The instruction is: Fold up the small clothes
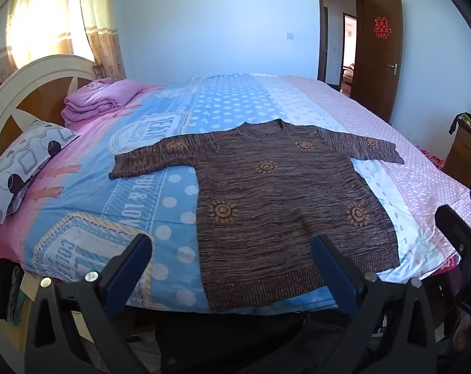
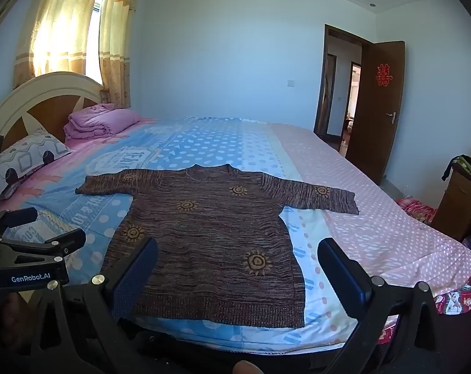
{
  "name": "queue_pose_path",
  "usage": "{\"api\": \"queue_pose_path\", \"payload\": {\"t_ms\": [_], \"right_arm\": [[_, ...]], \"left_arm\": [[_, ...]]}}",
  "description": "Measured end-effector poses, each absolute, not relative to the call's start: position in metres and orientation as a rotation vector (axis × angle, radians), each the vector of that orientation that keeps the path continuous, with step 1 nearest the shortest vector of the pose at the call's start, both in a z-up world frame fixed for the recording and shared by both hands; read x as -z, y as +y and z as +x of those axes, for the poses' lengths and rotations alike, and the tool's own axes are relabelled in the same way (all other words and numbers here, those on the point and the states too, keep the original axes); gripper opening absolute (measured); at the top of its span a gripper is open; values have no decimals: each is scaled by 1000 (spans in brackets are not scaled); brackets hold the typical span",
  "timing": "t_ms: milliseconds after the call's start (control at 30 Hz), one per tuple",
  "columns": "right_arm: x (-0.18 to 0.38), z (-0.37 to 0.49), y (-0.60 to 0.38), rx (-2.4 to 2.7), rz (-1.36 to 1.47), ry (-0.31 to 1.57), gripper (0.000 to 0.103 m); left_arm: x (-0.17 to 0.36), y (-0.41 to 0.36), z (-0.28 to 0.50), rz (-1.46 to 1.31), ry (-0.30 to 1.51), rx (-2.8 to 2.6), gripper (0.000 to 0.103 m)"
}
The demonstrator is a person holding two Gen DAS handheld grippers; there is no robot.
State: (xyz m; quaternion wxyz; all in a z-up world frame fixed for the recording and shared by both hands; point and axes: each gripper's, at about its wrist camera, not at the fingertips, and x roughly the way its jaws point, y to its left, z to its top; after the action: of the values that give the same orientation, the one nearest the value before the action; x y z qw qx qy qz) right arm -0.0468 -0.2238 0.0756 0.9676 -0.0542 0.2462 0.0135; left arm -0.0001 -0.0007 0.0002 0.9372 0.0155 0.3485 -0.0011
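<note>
Left gripper (image 1: 232,268): jaws spread wide, nothing between the pads, hanging over the near edge of the bed (image 1: 160,280) at the sweater's hem; its blue pads frame the lower left part of the garment in the left wrist view; the gripper also shows at the left margin of the right wrist view, where the casing bears a maker's mark.

Right gripper (image 2: 238,268): jaws likewise spread wide, holding nothing, poised over the same near edge; the hem lies between its pads in the right wrist view, untouched so far as can be seen.

Sweater (image 1: 285,205): brown knit with orange sun motifs, lying flat and face up on the bedsheet (image 1: 179,187), hem at the near edge, neckline pointing to the far side, both sleeves stretched out to either side; no fold made in it.

Bedsheet: patterned in pink, blue with white dots, and pale pink with dots; it covers the whole mattress.

Left of the sweater, well apart: a patterned pillow (image 1: 26,165) against the headboard (image 1: 23,90); beyond it a folded pink quilt (image 1: 101,98).

Right edge of frame: a wooden cabinet (image 1: 466,155) with dark items on top, standing off the bed.

Far side: curtains (image 1: 64,18) lit by the window behind the headboard; plain wall; a brown door (image 1: 380,56) standing open, with a red paper emblem (image 1: 382,27) on it.
</note>
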Motion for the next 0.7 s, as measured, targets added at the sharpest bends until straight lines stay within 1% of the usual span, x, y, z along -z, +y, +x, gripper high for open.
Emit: {"api": "queue_pose_path", "payload": {"t_ms": [700], "right_arm": [[-72,-45,-221,-35,-112,506,102]], "left_arm": [[2,-3,0,28,703,3,103]]}}
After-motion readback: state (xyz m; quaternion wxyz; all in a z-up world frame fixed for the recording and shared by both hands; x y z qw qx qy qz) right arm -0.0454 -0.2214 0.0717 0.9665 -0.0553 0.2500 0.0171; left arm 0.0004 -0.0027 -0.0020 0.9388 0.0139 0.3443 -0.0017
